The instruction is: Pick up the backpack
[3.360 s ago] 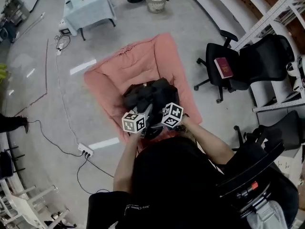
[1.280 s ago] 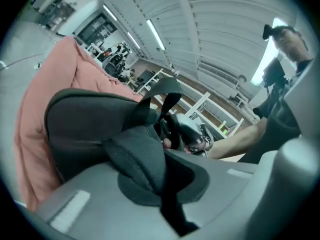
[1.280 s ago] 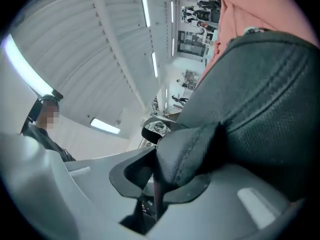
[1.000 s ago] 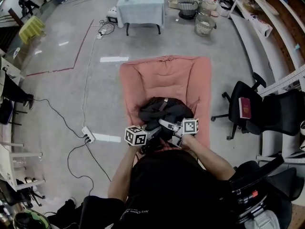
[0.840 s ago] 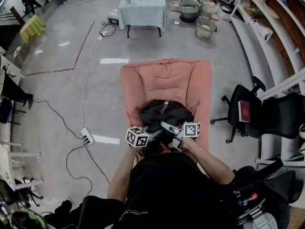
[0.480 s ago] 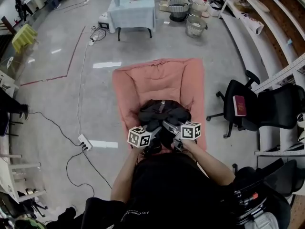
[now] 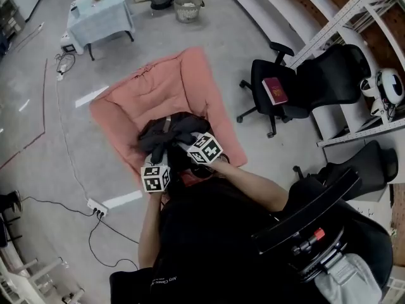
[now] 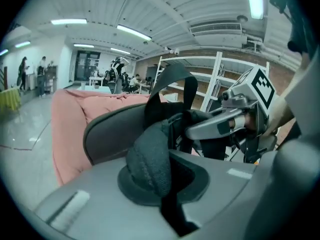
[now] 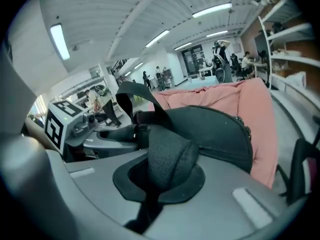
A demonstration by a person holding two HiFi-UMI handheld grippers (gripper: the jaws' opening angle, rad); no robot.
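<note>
- Right tongs (image 9: 156,186) – jaws have just been closing and now pinch a padded strap (image 9: 169,160) of the backpack (image 7: 169,138); the mesh bunches up between them.
- Left tongs (image 8: 162,186) – shut on a second padded strap (image 8: 147,156), the same grip as a second ago. The two tongs sit close side by side, each visible in the other's view.
- Meaning: both grips look made, so the lift can probably start. The pack body rests on the near end of the pink cushion (image 7: 149,87), where it lay a second ago. I judge it not yet raised.
- Risk, as a judgement: the pack is soft and will sag under the straps, and a pinched strap could creep through the jaws if the pull is jerky.
- Edges: the near cushion edge is just in front of the person. An office chair (image 7: 288,97) carrying a red book (image 7: 274,90) stands near on the right.
- Open room: straight up looks free. Bare floor (image 7: 57,132) lies to the left, with a power strip (image 7: 96,208) and its cable well apart. A cloth-covered worktop (image 7: 101,12) stands far beyond the cushion.
</note>
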